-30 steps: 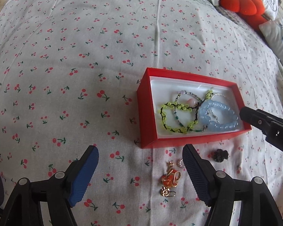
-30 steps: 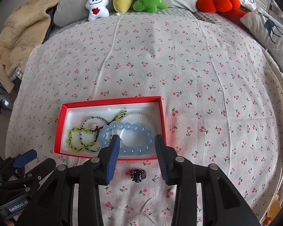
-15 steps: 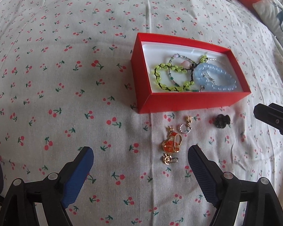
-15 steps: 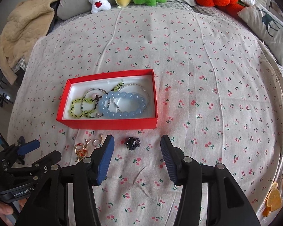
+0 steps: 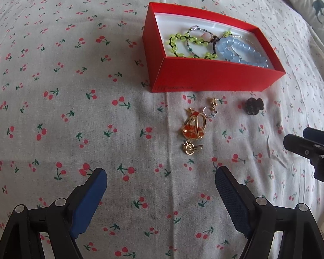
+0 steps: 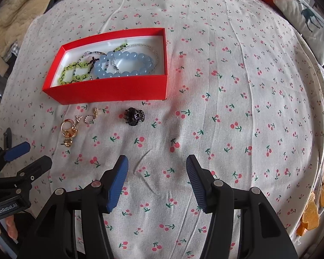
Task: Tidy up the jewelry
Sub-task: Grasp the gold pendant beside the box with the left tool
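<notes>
Red box [image 6: 110, 88] sits on a cherry-print sheet [image 6: 226, 86], its white inside holding a blue bead bracelet [image 6: 127, 64], a yellow-green bracelet [image 6: 73, 71] and thin bead strands. Near the box, on the sheet, lie loose pieces: a black hair claw [image 6: 134, 116] to the right, and to the left a small silver ring [image 6: 89, 119], a gold and orange ring [image 5: 194, 126] and a gold earring [image 5: 190, 147]. Left gripper [image 5: 161, 182] hovers near these gold pieces, jaws wide apart and empty. Right gripper [image 6: 157, 166] hovers nearer than the hair claw; its jaws have just been opening, with nothing between them.
</notes>
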Action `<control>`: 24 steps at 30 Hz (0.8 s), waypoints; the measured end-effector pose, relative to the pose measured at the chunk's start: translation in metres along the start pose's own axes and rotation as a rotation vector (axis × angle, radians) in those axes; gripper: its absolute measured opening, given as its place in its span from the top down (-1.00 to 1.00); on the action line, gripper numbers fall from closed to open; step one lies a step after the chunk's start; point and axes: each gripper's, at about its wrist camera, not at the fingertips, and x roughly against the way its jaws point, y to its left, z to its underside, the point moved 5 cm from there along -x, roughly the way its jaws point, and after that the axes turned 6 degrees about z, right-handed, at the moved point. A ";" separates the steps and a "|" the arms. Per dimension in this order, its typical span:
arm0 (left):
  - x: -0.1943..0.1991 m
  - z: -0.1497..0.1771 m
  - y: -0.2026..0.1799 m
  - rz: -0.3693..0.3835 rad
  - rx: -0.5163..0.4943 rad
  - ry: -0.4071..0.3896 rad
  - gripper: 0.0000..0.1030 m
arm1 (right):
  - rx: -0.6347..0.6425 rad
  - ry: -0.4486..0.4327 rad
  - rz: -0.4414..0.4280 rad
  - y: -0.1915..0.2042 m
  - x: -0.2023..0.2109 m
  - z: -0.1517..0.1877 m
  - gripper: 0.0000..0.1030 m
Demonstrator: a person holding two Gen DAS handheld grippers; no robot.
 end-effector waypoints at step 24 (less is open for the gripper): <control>-0.036 -0.032 -0.024 0.062 0.116 -0.053 0.11 | -0.121 0.049 -0.051 -0.021 -0.006 -0.009 -0.15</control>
